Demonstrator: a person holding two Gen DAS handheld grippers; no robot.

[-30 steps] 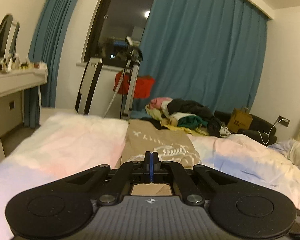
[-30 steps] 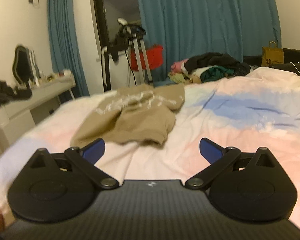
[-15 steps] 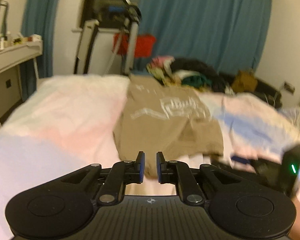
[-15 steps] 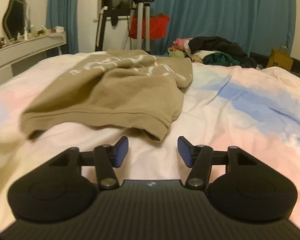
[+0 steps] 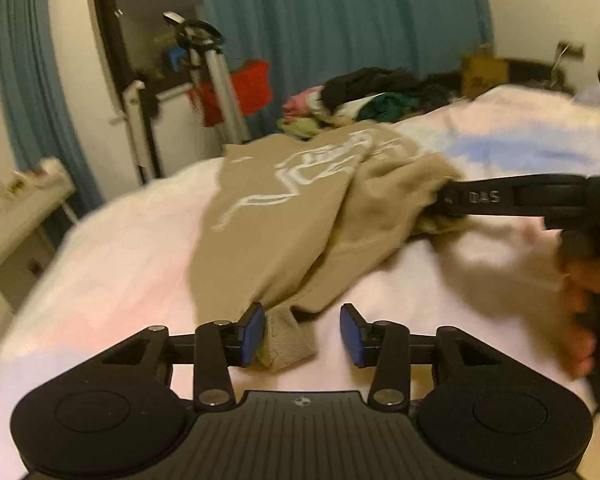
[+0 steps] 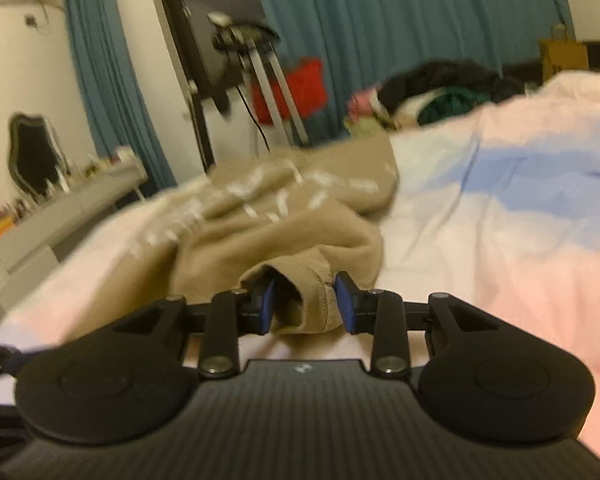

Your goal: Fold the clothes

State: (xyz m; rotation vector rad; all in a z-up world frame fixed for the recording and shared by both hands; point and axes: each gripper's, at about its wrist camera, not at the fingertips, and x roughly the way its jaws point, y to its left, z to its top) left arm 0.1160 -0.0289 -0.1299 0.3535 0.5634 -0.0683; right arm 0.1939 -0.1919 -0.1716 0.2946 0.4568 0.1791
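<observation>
A tan sweatshirt [image 5: 284, 216] with a white print lies crumpled on the pale bed; it also shows in the right wrist view [image 6: 268, 216]. My left gripper [image 5: 302, 336] is open, with a ribbed cuff [image 5: 286, 342] of the sweatshirt lying between its blue pads, against the left one. My right gripper [image 6: 306, 306] is open around a folded hem edge [image 6: 300, 296] of the sweatshirt, the pads close on either side. In the left wrist view the right gripper's black body [image 5: 516, 198] reaches into the sweatshirt from the right.
A pile of mixed clothes [image 5: 364, 98] sits at the far end of the bed. Beyond are blue curtains [image 5: 340, 20], a tripod [image 5: 204, 76], a red item [image 5: 240, 88] and a white dresser [image 6: 60, 208] at left. A brown paper bag [image 6: 562, 54] stands at far right.
Both grippers moved in to the sweatshirt's near edge. The left gripper opened from nearly shut and now has the cuff between its pads. The right gripper narrowed around the hem.
</observation>
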